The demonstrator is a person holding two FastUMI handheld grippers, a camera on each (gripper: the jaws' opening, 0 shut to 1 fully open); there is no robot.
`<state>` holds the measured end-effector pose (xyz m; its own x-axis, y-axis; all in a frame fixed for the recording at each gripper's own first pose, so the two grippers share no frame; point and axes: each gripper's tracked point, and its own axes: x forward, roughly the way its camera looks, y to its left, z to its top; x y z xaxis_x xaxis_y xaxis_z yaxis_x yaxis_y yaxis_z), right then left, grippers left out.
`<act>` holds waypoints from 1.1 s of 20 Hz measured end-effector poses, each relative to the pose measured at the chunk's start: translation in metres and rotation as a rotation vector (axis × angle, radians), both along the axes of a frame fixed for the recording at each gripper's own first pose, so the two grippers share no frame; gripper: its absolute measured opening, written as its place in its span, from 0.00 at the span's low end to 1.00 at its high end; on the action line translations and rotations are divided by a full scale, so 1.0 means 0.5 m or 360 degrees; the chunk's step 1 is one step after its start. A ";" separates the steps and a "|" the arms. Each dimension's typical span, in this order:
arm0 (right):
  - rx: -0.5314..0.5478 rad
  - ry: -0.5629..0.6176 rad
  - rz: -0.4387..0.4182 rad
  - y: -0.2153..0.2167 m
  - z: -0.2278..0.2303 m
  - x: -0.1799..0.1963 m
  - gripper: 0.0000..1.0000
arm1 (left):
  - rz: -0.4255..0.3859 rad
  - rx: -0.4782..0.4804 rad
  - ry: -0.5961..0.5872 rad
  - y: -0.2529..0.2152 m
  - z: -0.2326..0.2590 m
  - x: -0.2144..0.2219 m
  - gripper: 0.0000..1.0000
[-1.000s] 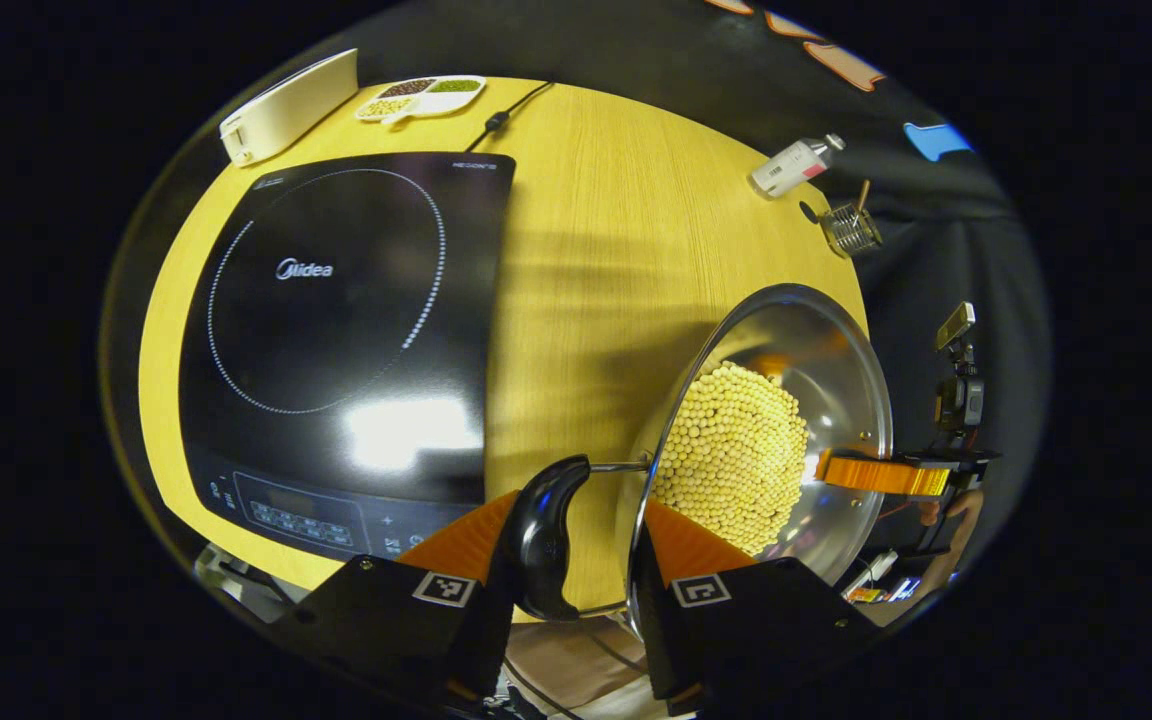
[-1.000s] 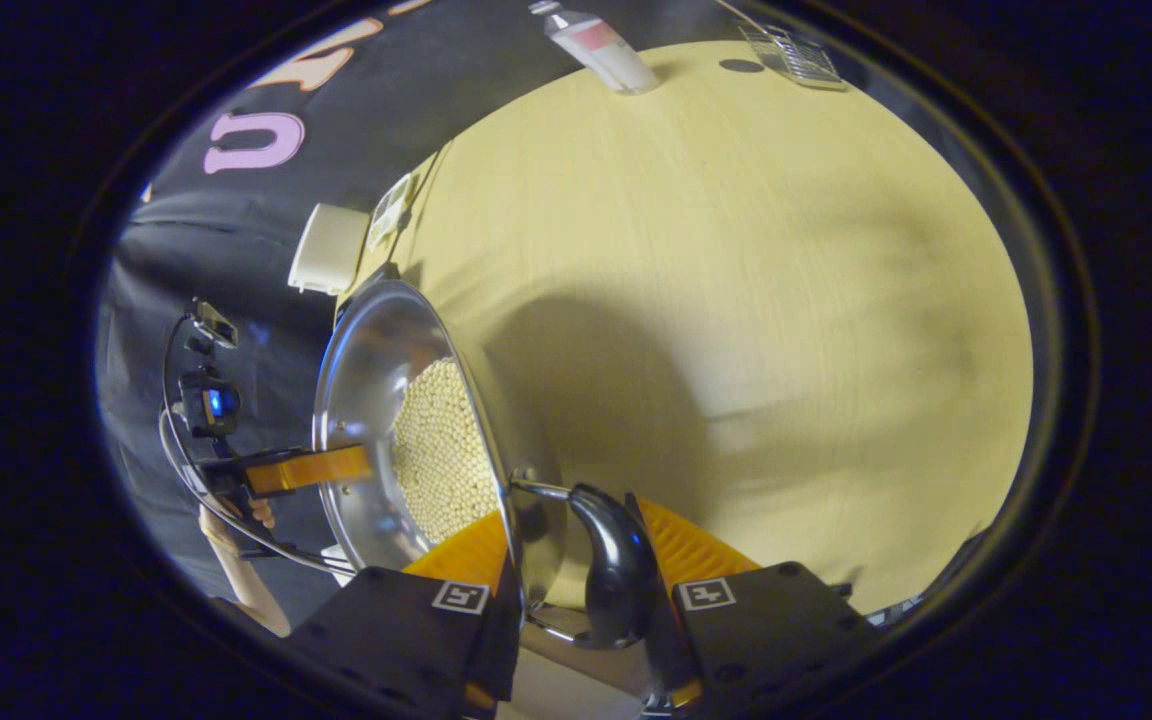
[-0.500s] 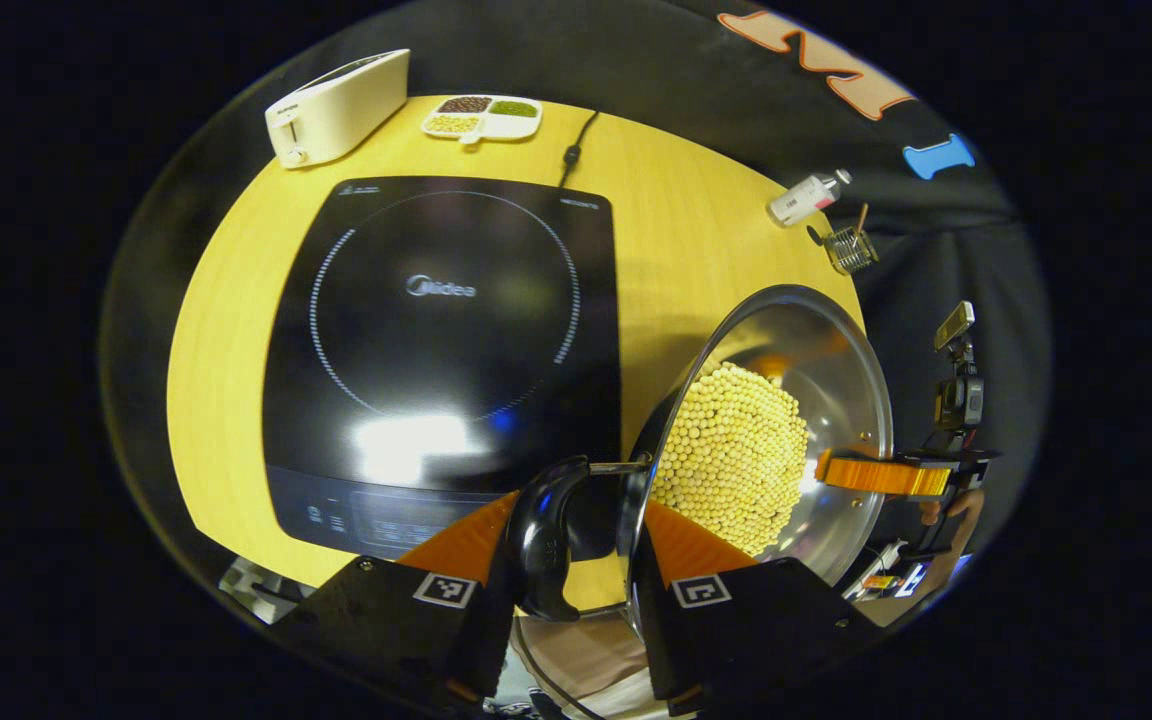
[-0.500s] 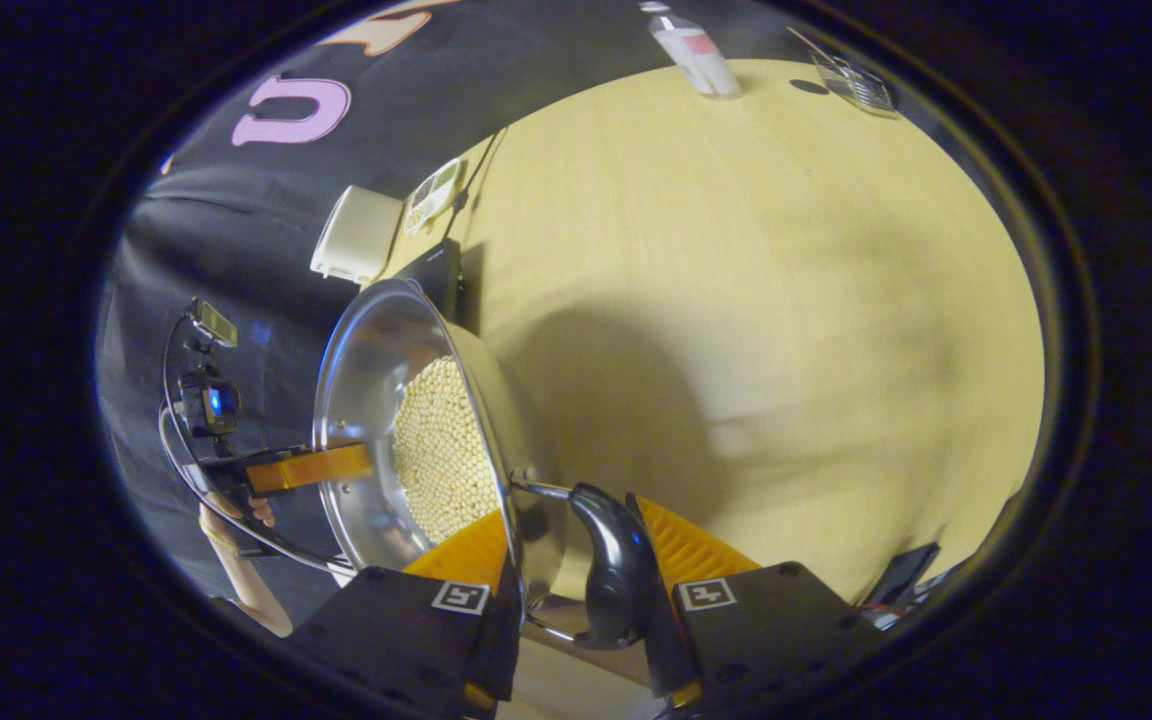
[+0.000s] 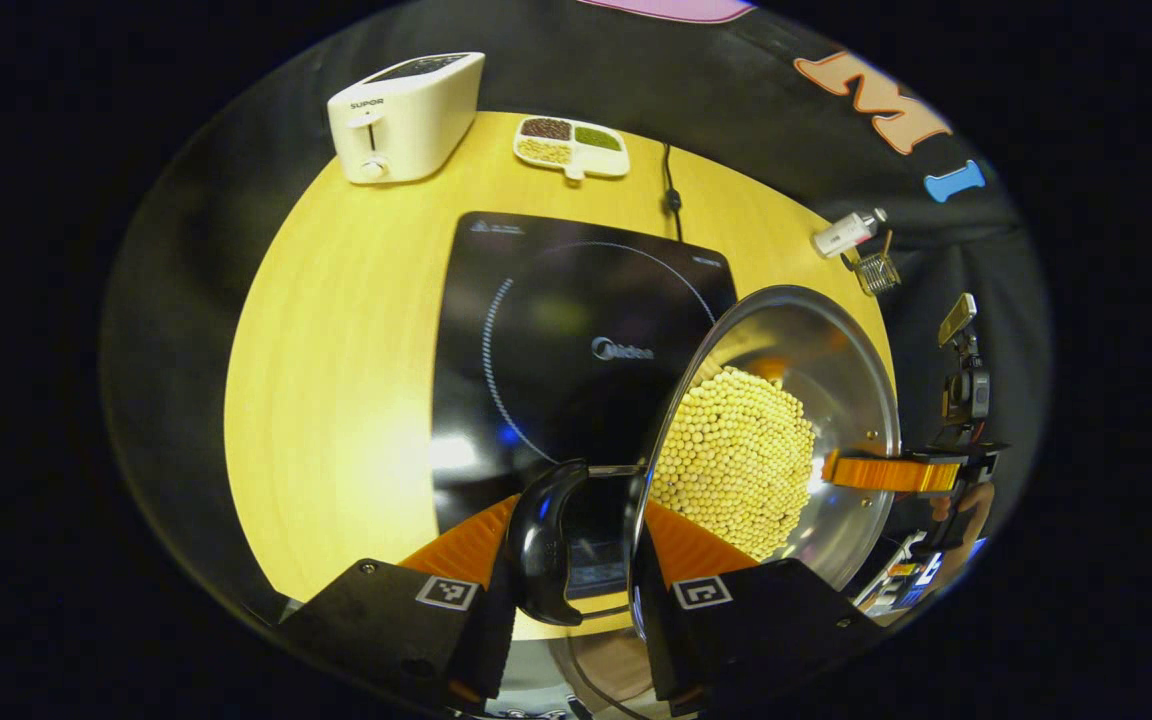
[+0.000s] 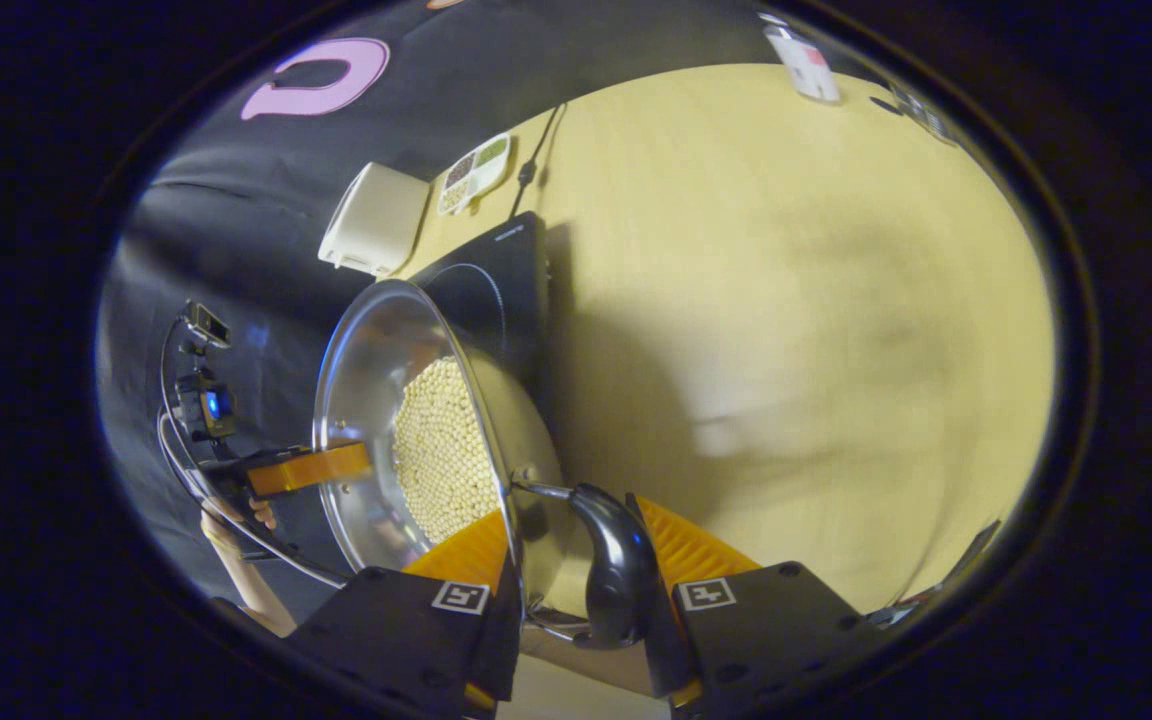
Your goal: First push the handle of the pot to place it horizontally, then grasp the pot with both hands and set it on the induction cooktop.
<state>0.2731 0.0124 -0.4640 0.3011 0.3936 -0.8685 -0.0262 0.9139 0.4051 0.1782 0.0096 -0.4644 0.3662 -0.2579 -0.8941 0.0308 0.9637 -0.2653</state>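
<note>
You held the pot (image 5: 766, 440) between both sets of tongs, in the second step of the task: the carry to the induction cooktop (image 5: 576, 340). The left tongs (image 5: 571, 560) were clamped on the pot's near side handle (image 5: 541, 540), one finger either side of it. The right tongs (image 6: 586, 575) gripped the opposite handle (image 6: 616, 570) in the same way. The pot, part filled with small pale yellow beads (image 5: 736, 455), appeared to hang in the air, its rim overlapping the cooktop's right edge in the left gripper view. The cooktop lay flat on the yellow bench (image 5: 336, 330), with a white toaster (image 5: 406, 115) and a divided dish (image 5: 571, 145) behind it. Judging from this, the pot was not yet centred. The next move called for shifting it sideways over the ringed cooking zone, keeping it level so the beads stayed in, then lowering both handles together before loosening either grip.
</note>
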 end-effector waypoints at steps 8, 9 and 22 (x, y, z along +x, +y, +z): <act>-0.0010 -0.0044 -0.0077 -0.005 0.000 -0.007 0.54 | -0.0030 0.0084 -0.0100 0.005 0.000 0.010 0.57; -0.0018 -0.0055 -0.0083 -0.006 0.000 -0.006 0.48 | -0.0029 0.0087 -0.0101 0.005 -0.004 0.010 0.57; -0.0045 -0.0090 -0.0119 -0.010 0.006 0.005 0.48 | 0.0009 0.0082 -0.0117 0.006 -0.005 0.007 0.58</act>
<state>0.2758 0.0075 -0.4611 0.3778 0.3436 -0.8598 0.0205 0.9253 0.3787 0.1819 0.0127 -0.4670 0.4327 -0.2101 -0.8767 0.0429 0.9762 -0.2127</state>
